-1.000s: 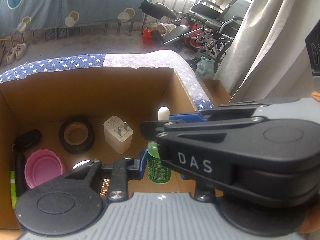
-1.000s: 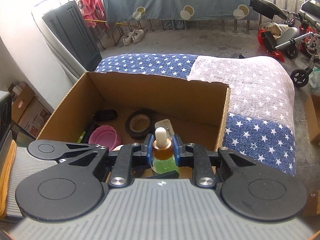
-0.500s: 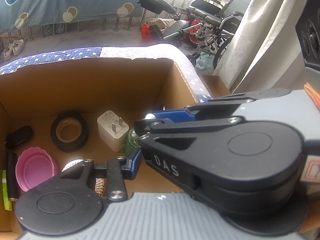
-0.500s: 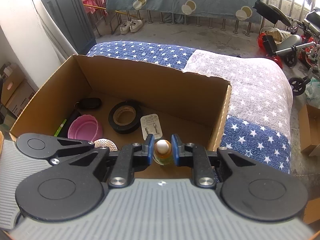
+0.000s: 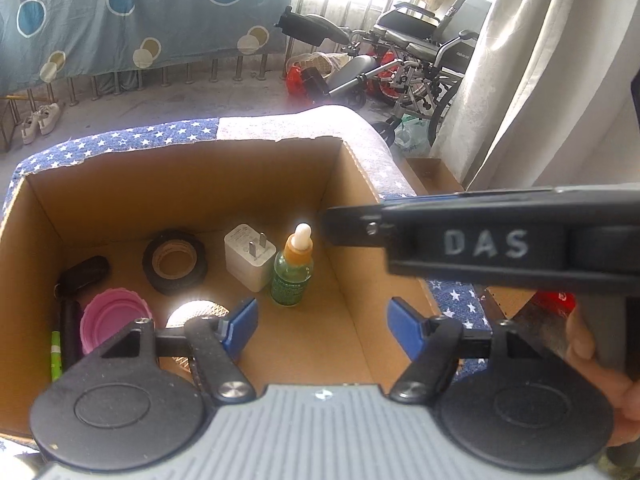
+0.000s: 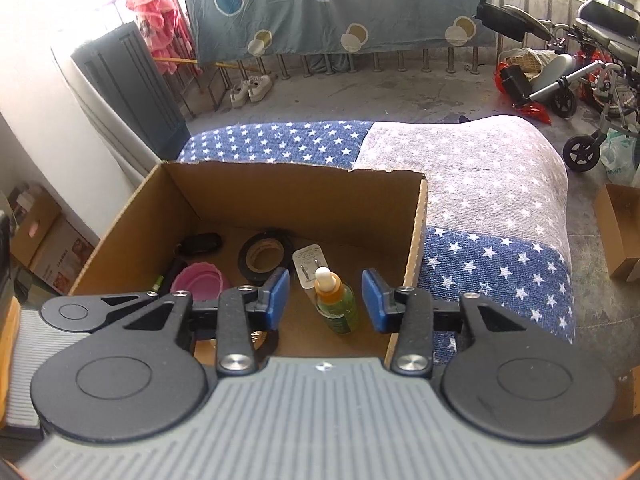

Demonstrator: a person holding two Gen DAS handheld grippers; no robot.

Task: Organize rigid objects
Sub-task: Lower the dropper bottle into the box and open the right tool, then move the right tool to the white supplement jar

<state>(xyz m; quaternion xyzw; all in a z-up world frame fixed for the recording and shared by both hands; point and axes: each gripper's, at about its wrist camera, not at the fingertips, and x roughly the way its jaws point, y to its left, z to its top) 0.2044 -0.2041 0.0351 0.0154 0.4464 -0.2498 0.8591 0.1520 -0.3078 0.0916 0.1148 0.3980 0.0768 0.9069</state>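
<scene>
Risk first, reading across the cardboard box (image 6: 416, 232) from the left. The pink lid (image 6: 202, 280), the tape roll (image 6: 266, 254) and the white charger (image 6: 306, 266) crowd the floor, and the dropper bottle (image 6: 335, 300) stands upright just beside the charger. It is tall and narrow, so I judge it tips easily. The right tool (image 6: 325, 300) is released, its blue pads spread wide either side of the bottle without touching it. If the tool drifts sideways as it lifts away, one pad could clip the white cap and topple the bottle onto the charger. The box's right wall is near too, and could catch the far pad.

From the left side, the left tool (image 5: 322, 330) also hangs spread and empty over the box's near edge.

The bottle itself (image 5: 294, 270): clear green body, orange neck, white dropper tip, a printed green label, resting on the box floor toward the right wall.
</scene>
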